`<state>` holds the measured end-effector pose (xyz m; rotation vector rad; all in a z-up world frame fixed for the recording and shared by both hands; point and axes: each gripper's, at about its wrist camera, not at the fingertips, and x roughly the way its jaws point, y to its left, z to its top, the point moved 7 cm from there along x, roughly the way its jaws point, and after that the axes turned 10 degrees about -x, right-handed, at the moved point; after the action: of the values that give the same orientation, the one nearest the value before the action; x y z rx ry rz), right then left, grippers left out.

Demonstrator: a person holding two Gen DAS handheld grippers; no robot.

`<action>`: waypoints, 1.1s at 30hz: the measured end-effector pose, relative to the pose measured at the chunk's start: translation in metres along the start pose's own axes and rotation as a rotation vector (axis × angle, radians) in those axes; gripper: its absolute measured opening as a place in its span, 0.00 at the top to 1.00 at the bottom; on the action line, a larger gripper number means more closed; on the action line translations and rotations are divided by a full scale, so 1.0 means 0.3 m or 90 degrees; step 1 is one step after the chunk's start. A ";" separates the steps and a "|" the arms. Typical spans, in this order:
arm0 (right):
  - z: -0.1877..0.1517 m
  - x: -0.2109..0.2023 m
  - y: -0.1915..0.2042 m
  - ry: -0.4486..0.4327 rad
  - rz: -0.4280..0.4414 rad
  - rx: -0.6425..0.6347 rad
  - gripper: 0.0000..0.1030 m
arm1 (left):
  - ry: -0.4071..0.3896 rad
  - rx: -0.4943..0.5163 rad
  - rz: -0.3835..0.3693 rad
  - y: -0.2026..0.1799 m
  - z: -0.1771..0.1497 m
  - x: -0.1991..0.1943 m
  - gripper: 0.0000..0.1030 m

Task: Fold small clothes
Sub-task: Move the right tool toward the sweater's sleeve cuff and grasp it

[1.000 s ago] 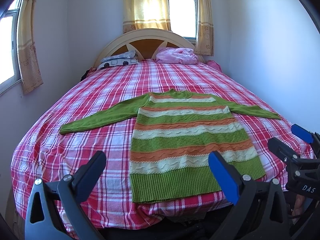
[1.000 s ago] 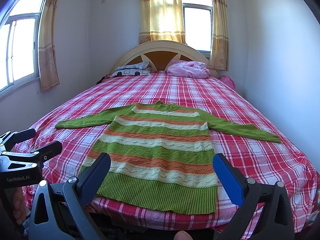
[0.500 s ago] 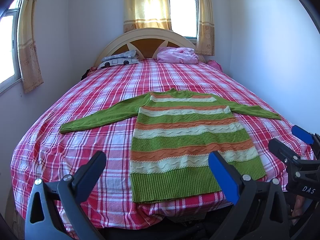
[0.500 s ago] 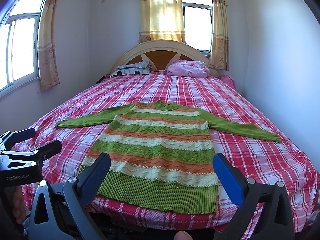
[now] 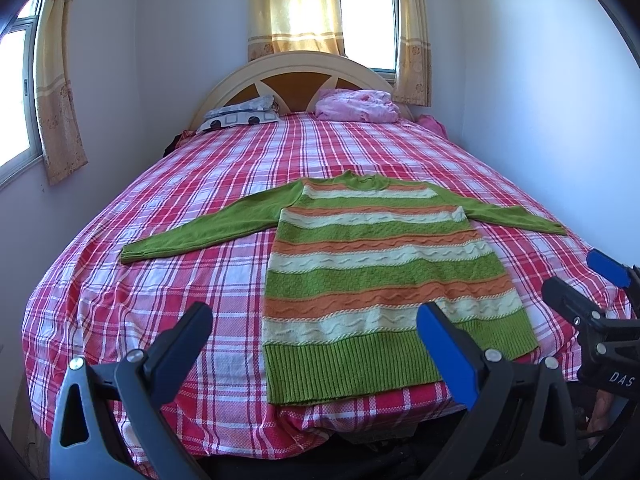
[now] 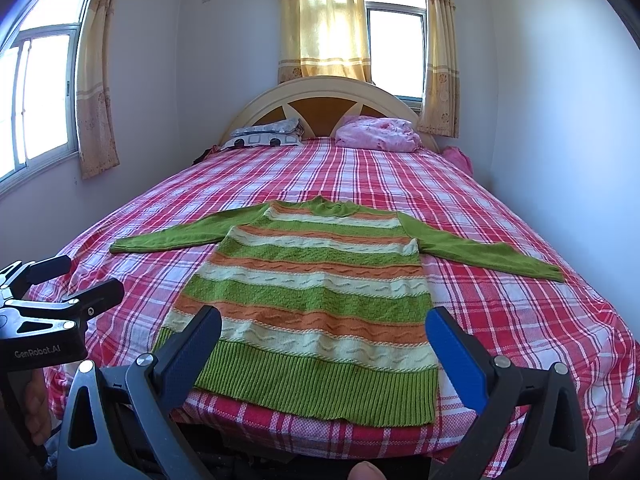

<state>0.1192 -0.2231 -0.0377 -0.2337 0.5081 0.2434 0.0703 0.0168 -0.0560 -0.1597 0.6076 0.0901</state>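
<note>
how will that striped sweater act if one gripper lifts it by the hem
The striped sweater is a soft knit lying flat, so it will likely droop. Its spread sleeves would probably trail. The ribbed hem looks thick enough to grip without slipping.

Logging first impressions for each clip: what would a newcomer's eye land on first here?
The striped sweater, green, orange and cream, lies flat with both sleeves spread near the foot of the red plaid bed. Both grippers hang open at the bed's near edge, the left gripper and the right gripper, touching nothing. Behind, sunlit yellow curtains glow above the arched headboard.
</note>
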 end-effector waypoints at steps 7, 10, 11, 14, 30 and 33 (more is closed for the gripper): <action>-0.021 0.070 -0.017 0.024 0.007 0.003 0.01 | 0.016 0.014 0.015 0.011 -0.003 0.081 0.00; -0.032 0.113 -0.038 0.036 -0.004 -0.003 0.01 | 0.023 0.023 0.026 0.019 0.003 0.127 0.00; -0.037 0.131 -0.047 0.041 -0.006 -0.002 0.01 | 0.025 0.026 0.030 0.021 0.006 0.138 0.00; -0.050 0.190 -0.081 0.061 -0.013 0.004 0.01 | 0.032 0.032 0.036 0.028 0.017 0.186 0.00; -0.083 0.586 -0.341 0.155 -0.042 0.042 0.01 | 0.083 0.079 0.063 -0.019 0.099 0.590 0.00; -0.081 0.640 -0.395 0.165 -0.051 0.052 0.01 | 0.086 0.085 0.064 -0.045 0.116 0.648 0.00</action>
<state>0.3046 -0.3092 -0.1363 -0.2061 0.7624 0.1133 0.2505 0.0170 -0.1380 -0.0061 0.7538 0.1368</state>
